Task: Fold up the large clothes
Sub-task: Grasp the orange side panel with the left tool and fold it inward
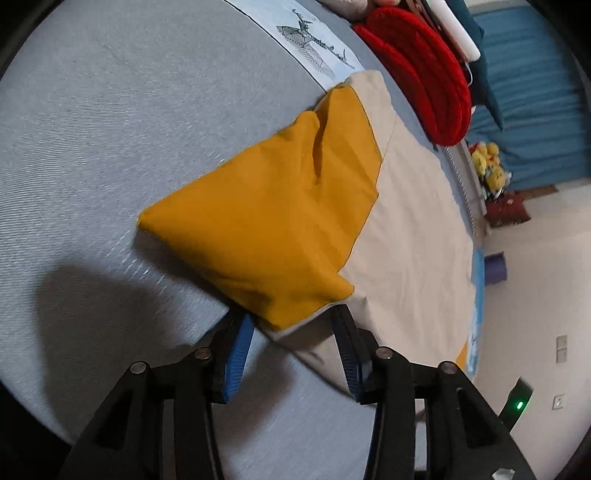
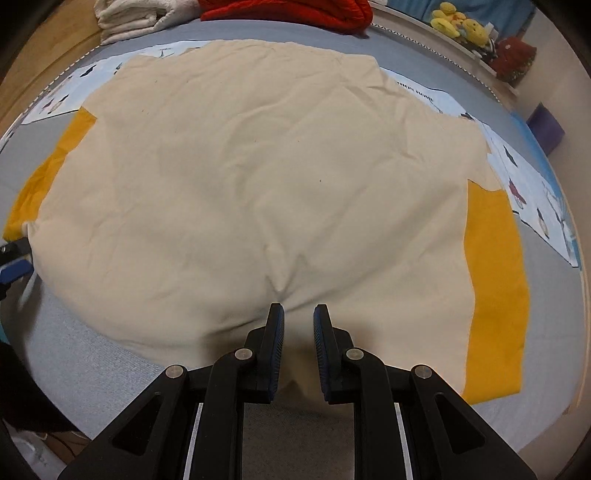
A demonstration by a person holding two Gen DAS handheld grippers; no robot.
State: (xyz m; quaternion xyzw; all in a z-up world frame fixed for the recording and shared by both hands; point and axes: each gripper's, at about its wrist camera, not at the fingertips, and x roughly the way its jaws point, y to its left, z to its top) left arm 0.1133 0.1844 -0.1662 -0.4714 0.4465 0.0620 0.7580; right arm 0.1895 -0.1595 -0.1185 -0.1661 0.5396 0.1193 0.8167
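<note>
Shirt (image 2: 258, 177) lies flat on the bed (image 1: 110, 129), yellow sleeve (image 1: 273, 221) folded in. Left tongs (image 1: 295, 325) spread, nothing pinched; right tongs (image 2: 298, 314) pinch its near hem. Next probably calls for folding the hem away.

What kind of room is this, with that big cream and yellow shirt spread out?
Most likely a bedroom at home. The shirt lies on a wide grey bed, yellow plush toys sit along a ledge beyond it, and folded white laundry is stacked at the bed's far edge.
</note>
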